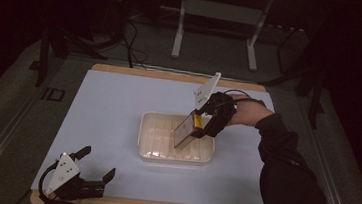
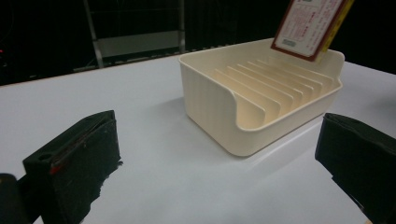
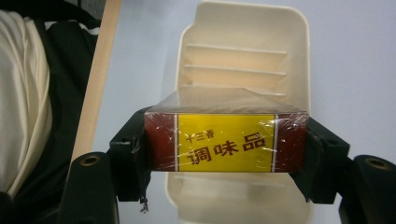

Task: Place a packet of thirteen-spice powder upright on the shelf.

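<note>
Two grippers in play here, and I'm only really working one of them. My right gripper (image 1: 197, 126) is clamping a flat box (image 1: 186, 131) by its two narrow sides, and in the right gripper view I'm seeing the yellow label with red ends under shiny wrap, squeezed tight between the black pads. I'm holding the box tilted over the cream slotted tray (image 1: 150, 149), its low end dipping down among the ribs on the tray's right half; I can't tell if it's actually touching the tray floor. The tray is sitting a bit right of the middle of the tabletop (image 1: 113, 105), nearer the front edge than the back. My left gripper (image 1: 93, 170) is lying down by the front left corner of the tabletop, well apart from the tray, jaws spread wide with nothing between them. In the left gripper view I'm looking across the white surface at the tray's rounded corner, with the box's printed back poking in from the top.
</note>
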`<action>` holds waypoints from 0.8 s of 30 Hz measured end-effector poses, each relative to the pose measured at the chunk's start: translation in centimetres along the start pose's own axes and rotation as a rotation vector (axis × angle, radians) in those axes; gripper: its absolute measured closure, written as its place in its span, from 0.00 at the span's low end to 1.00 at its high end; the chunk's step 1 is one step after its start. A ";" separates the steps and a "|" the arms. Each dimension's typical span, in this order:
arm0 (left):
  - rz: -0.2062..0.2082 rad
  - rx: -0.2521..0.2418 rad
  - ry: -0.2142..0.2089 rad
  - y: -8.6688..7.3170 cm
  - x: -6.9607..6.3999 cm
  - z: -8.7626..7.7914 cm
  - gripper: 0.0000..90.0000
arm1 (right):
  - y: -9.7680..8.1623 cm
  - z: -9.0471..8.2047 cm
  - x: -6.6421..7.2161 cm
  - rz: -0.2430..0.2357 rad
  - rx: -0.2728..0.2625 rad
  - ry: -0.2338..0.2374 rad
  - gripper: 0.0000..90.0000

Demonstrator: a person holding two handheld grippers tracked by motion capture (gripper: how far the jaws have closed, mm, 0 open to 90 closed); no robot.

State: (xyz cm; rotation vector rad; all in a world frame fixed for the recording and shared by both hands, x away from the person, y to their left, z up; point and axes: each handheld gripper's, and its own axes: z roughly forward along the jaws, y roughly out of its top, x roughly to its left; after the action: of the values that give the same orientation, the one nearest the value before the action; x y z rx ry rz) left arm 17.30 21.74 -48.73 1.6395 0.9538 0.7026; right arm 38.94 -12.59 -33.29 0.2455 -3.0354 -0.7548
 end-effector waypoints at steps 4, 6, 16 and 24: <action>0.001 0.001 -0.003 0.0 0.0 0.0 0.00 | 0.2 0.6 -0.4 0.004 -0.023 -0.008 0.35; 0.001 0.000 -0.004 0.0 0.0 0.0 0.00 | 0.2 0.9 -0.6 0.008 -0.038 -0.025 0.35; 0.001 0.002 -0.010 0.0 0.0 0.0 0.00 | -0.5 2.2 -1.8 0.021 -0.076 -0.044 0.35; 0.000 0.001 -0.010 0.0 0.0 0.0 0.00 | -1.1 3.5 -2.4 0.048 -0.051 -0.039 0.35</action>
State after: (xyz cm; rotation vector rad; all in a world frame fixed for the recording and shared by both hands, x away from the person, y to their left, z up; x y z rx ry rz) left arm 17.29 21.70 -48.74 1.6423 0.9469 0.6932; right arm 41.32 -11.58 -36.83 0.1591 -3.0419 -0.8419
